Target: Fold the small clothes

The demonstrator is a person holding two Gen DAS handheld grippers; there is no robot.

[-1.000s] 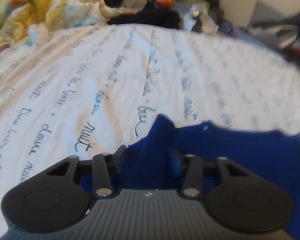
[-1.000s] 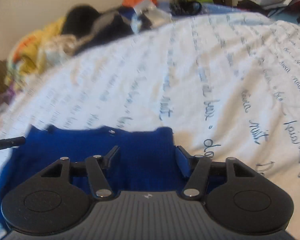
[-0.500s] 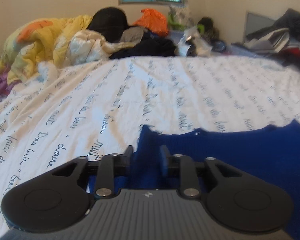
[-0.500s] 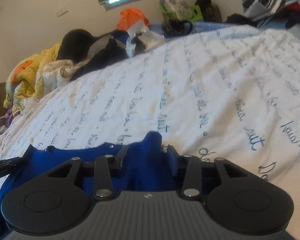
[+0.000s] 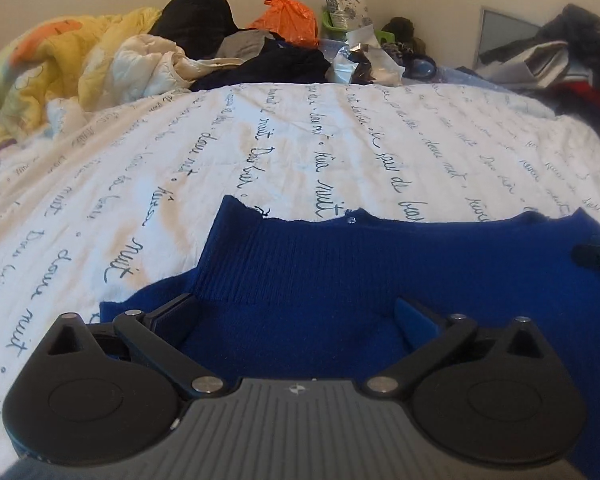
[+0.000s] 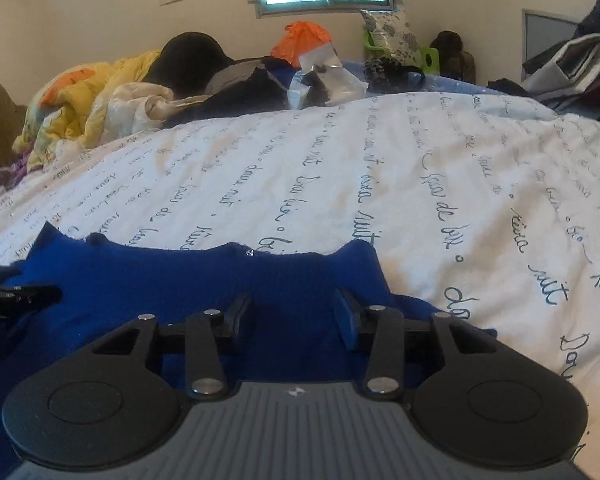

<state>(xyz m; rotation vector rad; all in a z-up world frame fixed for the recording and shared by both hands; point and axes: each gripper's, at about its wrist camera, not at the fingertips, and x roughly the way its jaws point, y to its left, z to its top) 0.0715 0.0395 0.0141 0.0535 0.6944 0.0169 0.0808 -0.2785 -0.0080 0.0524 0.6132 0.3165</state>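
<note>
The blue knit sweater lies flat on the bed. The left claw is opening wide over it, gripping nothing; the right claw stands parted above its corner.

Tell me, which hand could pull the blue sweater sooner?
Probably the right. The right gripper straddles the blue sweater closely at its hem; whether it pinches is unclear. The left gripper has jaws opening wide, with the fabric lying loose between them.

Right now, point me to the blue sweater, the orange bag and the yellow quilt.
blue sweater [image 5: 340, 272]: left wrist view, on its ribbed band.
orange bag [image 6: 306, 38]: right wrist view, on its middle.
yellow quilt [image 5: 80, 52]: left wrist view, on a crumpled fold.
</note>
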